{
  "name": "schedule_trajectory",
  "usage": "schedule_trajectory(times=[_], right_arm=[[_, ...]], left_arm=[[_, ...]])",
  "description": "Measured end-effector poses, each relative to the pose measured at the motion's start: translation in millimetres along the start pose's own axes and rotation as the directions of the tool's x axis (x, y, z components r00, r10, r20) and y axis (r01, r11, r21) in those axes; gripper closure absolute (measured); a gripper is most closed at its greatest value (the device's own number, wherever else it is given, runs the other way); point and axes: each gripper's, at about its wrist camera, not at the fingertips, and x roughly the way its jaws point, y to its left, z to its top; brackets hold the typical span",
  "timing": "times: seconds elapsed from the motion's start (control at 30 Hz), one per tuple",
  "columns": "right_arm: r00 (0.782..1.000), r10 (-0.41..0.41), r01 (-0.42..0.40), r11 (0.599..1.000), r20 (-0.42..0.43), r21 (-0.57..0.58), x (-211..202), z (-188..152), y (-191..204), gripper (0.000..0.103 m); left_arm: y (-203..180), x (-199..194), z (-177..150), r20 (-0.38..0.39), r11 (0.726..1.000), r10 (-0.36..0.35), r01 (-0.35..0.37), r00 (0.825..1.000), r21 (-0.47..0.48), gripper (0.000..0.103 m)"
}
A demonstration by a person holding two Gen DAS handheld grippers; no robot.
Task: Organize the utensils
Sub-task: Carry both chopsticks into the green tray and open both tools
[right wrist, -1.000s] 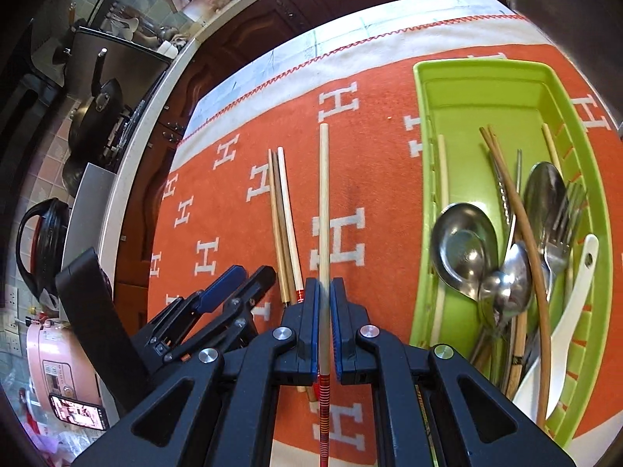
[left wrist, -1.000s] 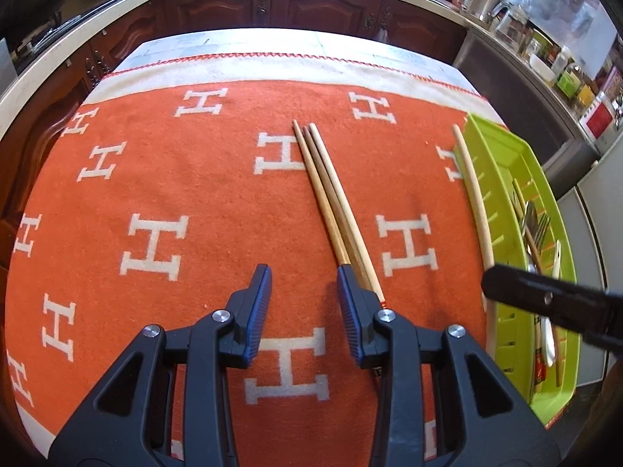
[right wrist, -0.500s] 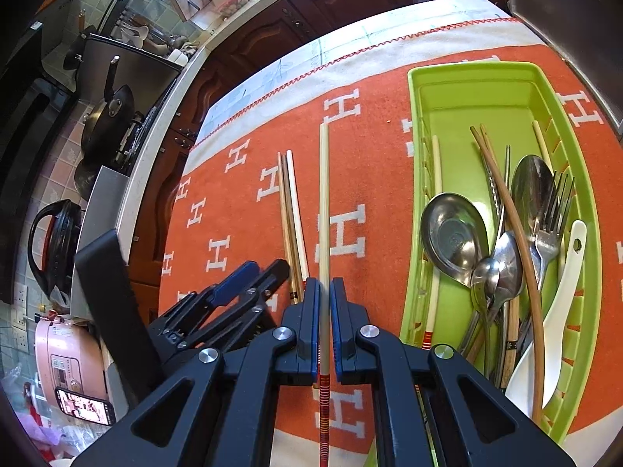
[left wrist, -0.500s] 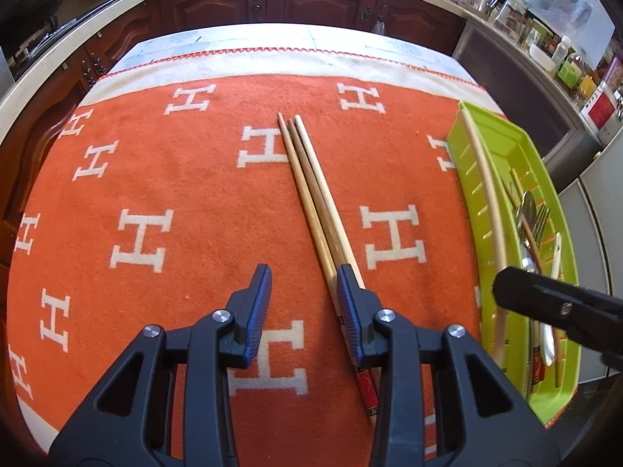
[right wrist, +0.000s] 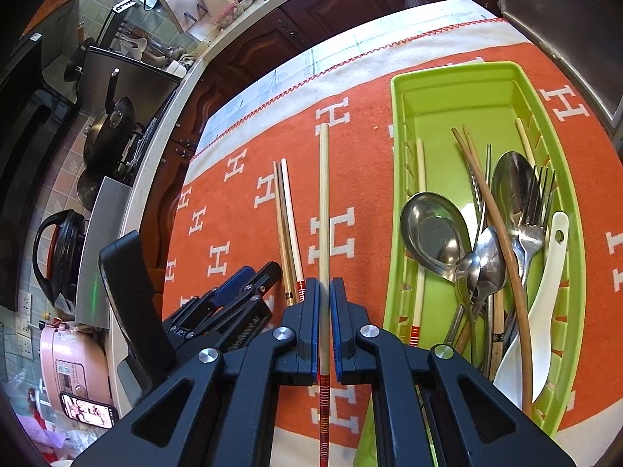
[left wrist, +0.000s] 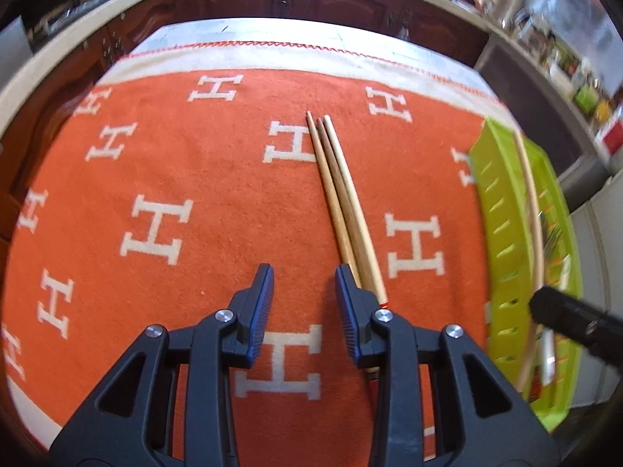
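A kitchen with dark wood cabinets [right wrist: 249, 54] and a pale counter runs round the table [left wrist: 241, 31]; the table carries an orange blanket [left wrist: 187, 179] patterned with white H letters, its cream border and red stitched hem lying just short of the far table edge; left of the chopsticks the blanket is bare and wide, while on the right the green tray [right wrist: 467, 85] sits close to that edge of the blanket.

Three loose chopsticks [left wrist: 342, 202] lie side by side on the blanket, touching along their length, tips pointing away; the left tool [left wrist: 303, 292] hangs low over the blanket with its blue-padded jaws spread apart and nothing between them, its right finger just beside the thick ends of the three.

The right tool [right wrist: 324, 299] is clenched on a single pale chopstick [right wrist: 324, 194], gripped near its red-striped end, the shaft pointing straight ahead above the blanket, between the loose three and the tray's near wall; from the left wrist view the same stick shows over the tray's left side.

In the tray I count two large steel spoons [right wrist: 436, 229], two smaller spoons overlapping below them, one fork [right wrist: 537, 210], one white ceramic spoon [right wrist: 541, 303], one long curved brown stick [right wrist: 502, 233], and one pale chopstick [right wrist: 419, 233] lying in the narrow left slot; further sticks are tangled under the spoons and I cannot count them.

A pink cooker [right wrist: 74, 369] and a black pan [right wrist: 109, 124] stand on the counter well off to the left.
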Motion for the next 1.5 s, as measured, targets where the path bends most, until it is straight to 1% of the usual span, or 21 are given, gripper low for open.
schedule_trajectory(times=[0.07, 0.17, 0.37, 0.53, 0.63, 0.77, 0.97, 1.07, 1.1, 1.13, 1.17, 1.2, 1.23, 1.33, 1.37, 1.43, 1.47, 1.5], right_arm=[[1.000, 0.001, -0.001, 1.000, 0.005, -0.004, -4, -1, -1, 0.098], [1.000, 0.000, 0.000, 1.000, 0.007, -0.007, -6, -2, -1, 0.098], [1.000, -0.001, 0.001, 1.000, 0.010, -0.001, -9, -3, -3, 0.098], [1.000, 0.000, -0.001, 1.000, 0.013, 0.007, -12, -5, -6, 0.098], [1.000, 0.001, -0.001, 1.000, 0.014, 0.005, -13, -6, -7, 0.098], [1.000, 0.004, -0.004, 1.000, 0.012, 0.010, -12, -8, -9, 0.098], [1.000, 0.009, -0.009, 1.000, 0.018, 0.014, -14, -10, -10, 0.098], [1.000, 0.011, -0.011, 1.000, 0.023, 0.021, -16, -11, -12, 0.098], [1.000, 0.012, -0.013, 1.000, 0.024, 0.023, -16, -10, -12, 0.098], [1.000, 0.012, -0.013, 1.000, 0.026, 0.026, -16, -11, -13, 0.098], [1.000, 0.012, -0.013, 1.000, 0.027, 0.028, -17, -11, -13, 0.098], [1.000, 0.012, -0.013, 0.999, 0.029, 0.029, -18, -10, -14, 0.098], [0.999, 0.011, -0.012, 0.999, 0.031, 0.030, -19, -10, -15, 0.098], [0.999, 0.012, -0.014, 0.999, 0.035, 0.034, -20, -11, -18, 0.098], [0.999, 0.012, -0.013, 0.999, 0.036, 0.035, -20, -11, -18, 0.098], [0.999, 0.015, -0.016, 0.999, 0.033, 0.036, -20, -11, -18, 0.098], [0.999, 0.016, -0.017, 0.999, 0.033, 0.036, -20, -11, -18, 0.098], [0.999, 0.019, -0.020, 0.999, 0.032, 0.036, -21, -11, -19, 0.098]], left_arm=[[0, 1, 0, 0.005, 1.000, 0.005, -0.005, 1.000, -0.003, 0.074], [-4, 3, -3, -0.008, 1.000, 0.004, -0.004, 1.000, 0.008, 0.074], [-15, 5, -7, -0.006, 0.999, 0.026, -0.026, 1.000, 0.044, 0.074], [-14, 2, -4, -0.001, 1.000, 0.007, -0.007, 1.000, 0.016, 0.074], [-16, -1, -3, 0.005, 1.000, 0.002, -0.002, 1.000, 0.023, 0.074], [-23, 3, -6, -0.004, 0.998, 0.016, -0.016, 1.000, 0.053, 0.073], [-37, 5, -6, 0.019, 0.993, 0.066, -0.068, 0.998, 0.100, 0.073], [-37, 6, -4, 0.030, 0.991, 0.082, -0.085, 0.996, 0.107, 0.074], [-36, 6, -3, 0.032, 0.991, 0.086, -0.089, 0.996, 0.103, 0.075], [-33, 7, -3, 0.025, 0.991, 0.094, -0.096, 0.995, 0.094, 0.081], [-30, 11, -2, -0.002, 0.992, 0.098, -0.097, 0.995, 0.086, 0.083], [-27, 11, -2, 0.002, 0.993, 0.092, -0.092, 0.996, 0.079, 0.083], [-26, 10, -2, 0.009, 0.991, 0.107, -0.107, 0.994, 0.079, 0.084], [-27, 10, -3, 0.015, 0.988, 0.117, -0.118, 0.993, 0.096, 0.084], [-27, 10, -4, 0.018, 0.988, 0.119, -0.120, 0.993, 0.102, 0.087], [-31, 10, -6, 0.024, 0.985, 0.118, -0.120, 0.993, 0.127, 0.099], [-33, 9, -7, 0.022, 0.983, 0.121, -0.123, 0.992, 0.138, 0.099], [-34, 8, -7, 0.009, 0.984, 0.106, -0.106, 0.994, 0.142, 0.099]])
